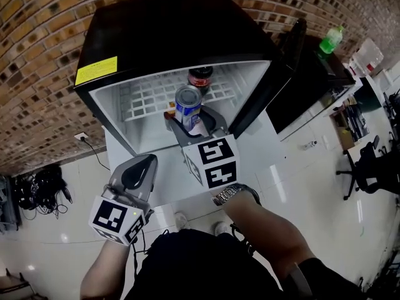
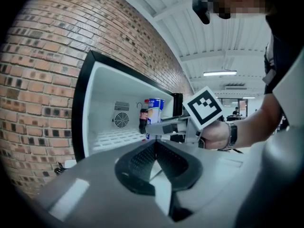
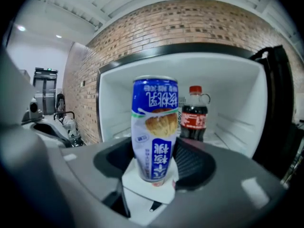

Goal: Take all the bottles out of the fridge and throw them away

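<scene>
Left claw [image 1: 145, 165]: nearest me, out in front of the fridge [image 1: 156, 36], jaws closed together with nothing between them.
Right claw [image 1: 191, 127]: clamped on the blue can [image 1: 187, 107], holding it upright at the fridge's open front.
Cola bottle [image 1: 200, 77]: standing on the wire shelf [image 1: 147, 99] inside, just behind the can.

The fridge [image 1: 181, 24] is black outside and white inside, with a yellow sticker [image 1: 96, 70]. The can [image 3: 154, 127] is blue and white. The cola bottle [image 3: 194, 115] is dark, with a red cap and label. The wall [image 1: 37, 42] is reddish-brown brick.
</scene>
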A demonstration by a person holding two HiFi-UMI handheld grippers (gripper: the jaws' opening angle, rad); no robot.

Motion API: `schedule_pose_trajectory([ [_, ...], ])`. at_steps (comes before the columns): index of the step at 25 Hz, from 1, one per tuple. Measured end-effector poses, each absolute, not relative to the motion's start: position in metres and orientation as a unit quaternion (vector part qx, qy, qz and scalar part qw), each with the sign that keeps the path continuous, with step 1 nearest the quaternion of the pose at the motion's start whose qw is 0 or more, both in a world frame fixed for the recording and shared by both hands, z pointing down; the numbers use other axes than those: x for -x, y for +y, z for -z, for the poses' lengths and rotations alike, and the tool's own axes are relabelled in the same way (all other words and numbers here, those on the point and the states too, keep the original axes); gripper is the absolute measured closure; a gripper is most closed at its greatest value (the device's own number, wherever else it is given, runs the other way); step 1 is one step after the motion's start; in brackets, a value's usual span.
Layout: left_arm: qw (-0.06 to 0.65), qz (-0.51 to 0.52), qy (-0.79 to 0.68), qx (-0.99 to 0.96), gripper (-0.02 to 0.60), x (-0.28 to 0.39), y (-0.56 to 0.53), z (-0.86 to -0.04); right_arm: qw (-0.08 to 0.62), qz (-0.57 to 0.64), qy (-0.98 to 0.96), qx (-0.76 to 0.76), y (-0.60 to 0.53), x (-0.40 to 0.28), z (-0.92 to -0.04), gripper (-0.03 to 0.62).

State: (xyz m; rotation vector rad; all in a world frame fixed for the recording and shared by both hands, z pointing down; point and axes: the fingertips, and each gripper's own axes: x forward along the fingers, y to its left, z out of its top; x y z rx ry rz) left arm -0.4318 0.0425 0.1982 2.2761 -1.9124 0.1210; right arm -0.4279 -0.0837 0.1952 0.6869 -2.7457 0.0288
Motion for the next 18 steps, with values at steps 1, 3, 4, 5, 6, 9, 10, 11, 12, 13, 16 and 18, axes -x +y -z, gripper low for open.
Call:
schedule_pose_trajectory([
  [1,0.084,-0.041,-0.638,-0.765,0.578,0.426,0.040,-0.199,0.155,-0.010,-0.958,-0.240,-0.082,0.419,-0.195,0.333],
  [3,0.082,-0.041,-0.634,-0.768,0.578,0.412,0.035,-0.199,0.156,-0.008,-0.958,-0.239,-0.079,0.403,-0.196,0.333],
  [4,0.082,-0.041,-0.633,-0.769,0.578,0.405,0.033,-0.199,0.157,-0.008,-0.958,-0.239,-0.078,0.394,-0.197,0.333],
  [5,0.082,-0.042,-0.630,-0.771,0.578,0.397,0.031,-0.200,0.159,-0.009,-0.958,-0.240,-0.076,0.383,-0.198,0.333],
  [6,0.083,-0.042,-0.627,-0.773,0.578,0.387,0.029,-0.201,0.162,-0.011,-0.957,-0.241,-0.075,0.372,-0.201,0.333],
  [9,0.087,-0.046,-0.618,-0.780,0.578,0.356,0.023,-0.206,0.172,-0.018,-0.954,-0.245,-0.070,0.335,-0.210,0.333],
  [10,0.089,-0.048,-0.615,-0.782,0.578,0.344,0.021,-0.208,0.175,-0.020,-0.953,-0.245,-0.070,0.323,-0.213,0.333],
  [11,0.089,-0.050,-0.612,-0.784,0.578,0.333,0.019,-0.210,0.178,-0.022,-0.953,-0.246,-0.069,0.310,-0.217,0.333],
  [12,0.090,-0.052,-0.609,-0.786,0.578,0.321,0.016,-0.212,0.181,-0.025,-0.952,-0.247,-0.069,0.298,-0.220,0.333],
  [13,0.093,-0.055,-0.606,-0.788,0.578,0.309,0.014,-0.215,0.183,-0.028,-0.951,-0.248,-0.069,0.285,-0.224,0.333],
  [16,0.100,-0.063,-0.596,-0.794,0.578,0.272,0.007,-0.224,0.192,-0.037,-0.948,-0.250,-0.068,0.244,-0.235,0.333],
  [18,0.104,-0.069,-0.589,-0.799,0.578,0.245,0.002,-0.230,0.196,-0.043,-0.947,-0.251,-0.067,0.218,-0.241,0.333],
])
